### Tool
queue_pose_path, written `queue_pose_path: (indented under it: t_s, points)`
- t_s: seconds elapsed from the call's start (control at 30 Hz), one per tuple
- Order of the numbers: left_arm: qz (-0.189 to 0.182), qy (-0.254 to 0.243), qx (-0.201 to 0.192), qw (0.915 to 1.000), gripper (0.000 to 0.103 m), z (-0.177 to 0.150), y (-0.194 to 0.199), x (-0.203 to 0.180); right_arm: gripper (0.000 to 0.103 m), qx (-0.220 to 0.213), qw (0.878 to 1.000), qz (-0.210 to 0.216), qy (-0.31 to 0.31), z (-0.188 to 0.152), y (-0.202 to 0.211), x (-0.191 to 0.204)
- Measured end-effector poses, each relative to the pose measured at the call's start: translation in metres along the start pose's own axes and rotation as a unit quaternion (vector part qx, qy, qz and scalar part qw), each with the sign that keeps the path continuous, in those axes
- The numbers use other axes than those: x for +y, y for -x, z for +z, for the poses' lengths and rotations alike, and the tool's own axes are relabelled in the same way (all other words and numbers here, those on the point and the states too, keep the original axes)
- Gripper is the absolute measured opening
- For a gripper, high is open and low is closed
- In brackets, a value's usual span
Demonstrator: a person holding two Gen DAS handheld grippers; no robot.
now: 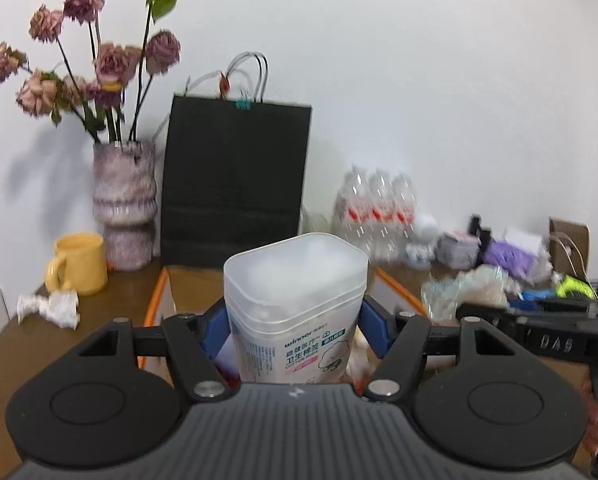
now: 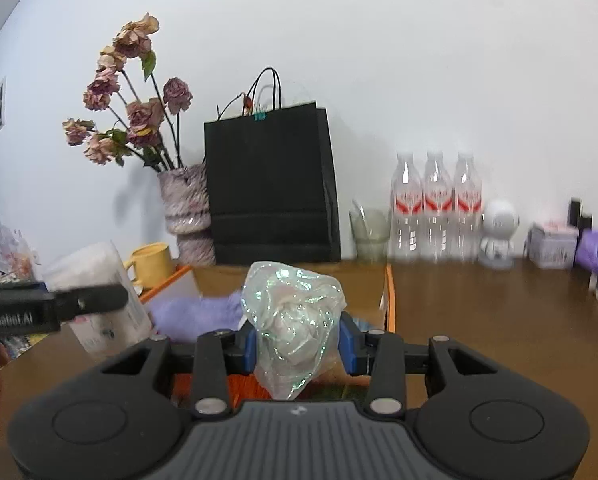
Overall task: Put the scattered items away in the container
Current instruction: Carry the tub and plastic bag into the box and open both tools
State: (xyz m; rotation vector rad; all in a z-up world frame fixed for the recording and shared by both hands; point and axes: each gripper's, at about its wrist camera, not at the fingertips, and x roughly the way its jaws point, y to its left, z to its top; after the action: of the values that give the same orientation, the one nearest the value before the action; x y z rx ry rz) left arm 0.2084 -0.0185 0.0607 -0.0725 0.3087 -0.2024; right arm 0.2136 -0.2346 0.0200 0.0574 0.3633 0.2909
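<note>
My left gripper (image 1: 292, 330) is shut on a translucent cotton-bud box (image 1: 295, 280) with a printed label. The box stands upright between the blue pads (image 1: 210, 334), held above the orange-rimmed cardboard container (image 1: 155, 304). My right gripper (image 2: 297, 344) is shut on a crumpled iridescent plastic bag (image 2: 295, 312), over the same container (image 2: 389, 300). A purple fluffy item (image 2: 195, 312) lies inside the container. The right wrist view also shows the cotton-bud box (image 2: 99, 280) at the left, and the left wrist view shows the iridescent bag (image 1: 463, 292) at the right.
Against the back wall of the brown table (image 2: 499, 320) stand a vase of dried roses (image 1: 123, 208), a black paper bag (image 1: 235, 180), a yellow mug (image 1: 79, 264), three water bottles (image 2: 437, 208), a glass (image 2: 371, 232) and a white figurine (image 2: 499, 236). Crumpled paper (image 1: 51, 306) lies at the left and clutter (image 1: 511, 256) at the right.
</note>
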Motion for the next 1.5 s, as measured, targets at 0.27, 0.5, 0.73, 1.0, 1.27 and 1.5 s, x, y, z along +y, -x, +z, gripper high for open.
queue_pose_path:
  t_s: [0.27,0.5,0.73,1.0,1.27,1.5]
  points:
    - [0.001,0.018,0.052,0.9985,0.067,0.001,-0.069,0.003,0.037,0.105,0.994,-0.018,0.014,0.000,-0.081,-0.007]
    - [-0.014,0.010,0.122,0.9924,0.068,-0.018,-0.122,0.003,0.037,0.141,0.989,-0.013,0.032,-0.009,-0.117,-0.003]
    - [-0.006,-0.003,0.153,0.9882,0.068,-0.030,-0.150,0.004,0.038,0.156,0.987,-0.009,0.037,-0.013,-0.142,-0.006]
    - [-0.003,-0.005,0.147,0.9892,0.081,-0.026,-0.148,0.006,0.057,0.157,0.987,0.015,0.044,-0.015,-0.139,-0.001]
    - [0.004,0.008,0.115,0.9934,0.103,-0.014,-0.132,0.011,0.089,0.135,0.990,0.010,0.040,-0.006,-0.127,0.001]
    - [0.027,-0.005,0.118,0.9927,0.103,-0.011,-0.126,0.008,0.089,0.136,0.990,-0.007,0.036,-0.004,-0.123,-0.003]
